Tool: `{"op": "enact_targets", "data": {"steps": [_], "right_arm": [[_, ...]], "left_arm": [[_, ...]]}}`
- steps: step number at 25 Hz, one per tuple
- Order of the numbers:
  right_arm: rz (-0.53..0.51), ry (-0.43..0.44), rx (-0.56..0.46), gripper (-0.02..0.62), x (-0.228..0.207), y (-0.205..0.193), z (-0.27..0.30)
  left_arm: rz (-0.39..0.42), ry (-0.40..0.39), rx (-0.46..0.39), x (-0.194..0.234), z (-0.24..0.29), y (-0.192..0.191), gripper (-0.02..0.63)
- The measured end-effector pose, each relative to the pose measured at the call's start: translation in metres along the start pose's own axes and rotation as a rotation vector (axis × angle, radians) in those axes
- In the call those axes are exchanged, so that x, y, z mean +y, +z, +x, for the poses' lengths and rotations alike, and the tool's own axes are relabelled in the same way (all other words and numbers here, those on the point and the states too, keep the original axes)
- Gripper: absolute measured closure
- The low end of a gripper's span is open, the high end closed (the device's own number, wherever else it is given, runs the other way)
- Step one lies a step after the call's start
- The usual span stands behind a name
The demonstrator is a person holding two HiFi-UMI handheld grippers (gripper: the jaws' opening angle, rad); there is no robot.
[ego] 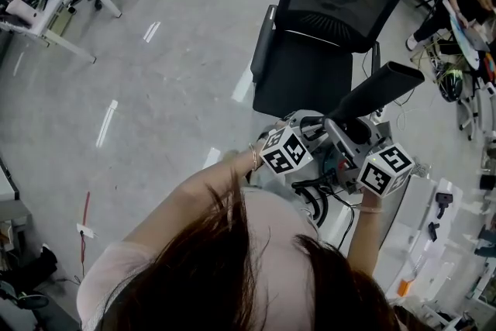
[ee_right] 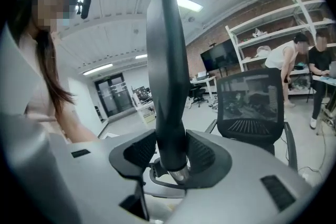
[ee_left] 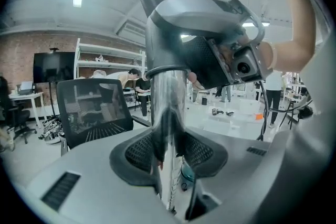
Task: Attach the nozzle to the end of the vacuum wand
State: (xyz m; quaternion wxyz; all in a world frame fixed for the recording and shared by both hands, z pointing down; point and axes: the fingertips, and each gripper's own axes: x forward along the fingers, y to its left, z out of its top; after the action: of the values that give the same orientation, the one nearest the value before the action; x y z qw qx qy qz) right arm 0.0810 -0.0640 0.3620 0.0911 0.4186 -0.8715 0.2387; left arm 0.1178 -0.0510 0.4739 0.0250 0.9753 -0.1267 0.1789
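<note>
Gripping the shiny metal vacuum wand (ee_left: 169,107) between the dark pads of the left tongs (ee_left: 169,152), a person (ego: 232,267) has the right tongs (ee_right: 170,152) clenched on the black nozzle (ee_right: 165,71) just ahead of it. Both tools are raised in the air over the grey floor (ego: 155,89) of a workshop.

From the head view, the two tongs sit close together in front of the person's chest, their marker cubes (ego: 285,149) side by side and a forearm reaching in to each from below. The nozzle slants up and away to the right, its flat, angled mouth ending beside the seat of a black mesh-backed office chair (ego: 325,27) that stands just beyond.

In the left gripper view the wand runs straight up out of the pads, which press on it from both sides, and passes behind the grey body of the right tongs. The nozzle's tip shows above that body.

In the right gripper view the pads close on the nozzle's round lower part from both sides. A ring of bright metal shows directly under its bottom edge, in line with it, where wand and nozzle meet. How deeply one sits in the other cannot be told.

White shelves (ee_left: 110,57), a brick wall (ee_left: 21,60) and other people (ee_right: 281,63) at work fill the background.
</note>
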Motion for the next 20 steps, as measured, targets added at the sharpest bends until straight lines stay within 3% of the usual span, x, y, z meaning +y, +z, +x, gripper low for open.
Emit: {"op": "enact_targets", "data": {"steps": [5, 7, 11, 20], "right_arm": [[-0.018, 0.195, 0.108, 0.416, 0.006, 0.0, 0.003], [-0.032, 0.222, 0.114, 0.416, 0.008, 0.0, 0.005], [-0.026, 0.083, 0.061, 0.411, 0.003, 0.002, 0.008], [-0.037, -0.253, -0.216, 0.413, -0.002, 0.003, -0.002]], "left_arm": [[-0.011, -0.016, 0.002, 0.0, -0.002, 0.0, 0.457], [-0.016, -0.02, 0.001, 0.0, -0.003, 0.0, 0.457], [-0.022, -0.014, 0.016, 0.003, -0.003, -0.002, 0.457], [-0.029, -0.004, 0.021, -0.002, -0.001, -0.001, 0.457]]}}
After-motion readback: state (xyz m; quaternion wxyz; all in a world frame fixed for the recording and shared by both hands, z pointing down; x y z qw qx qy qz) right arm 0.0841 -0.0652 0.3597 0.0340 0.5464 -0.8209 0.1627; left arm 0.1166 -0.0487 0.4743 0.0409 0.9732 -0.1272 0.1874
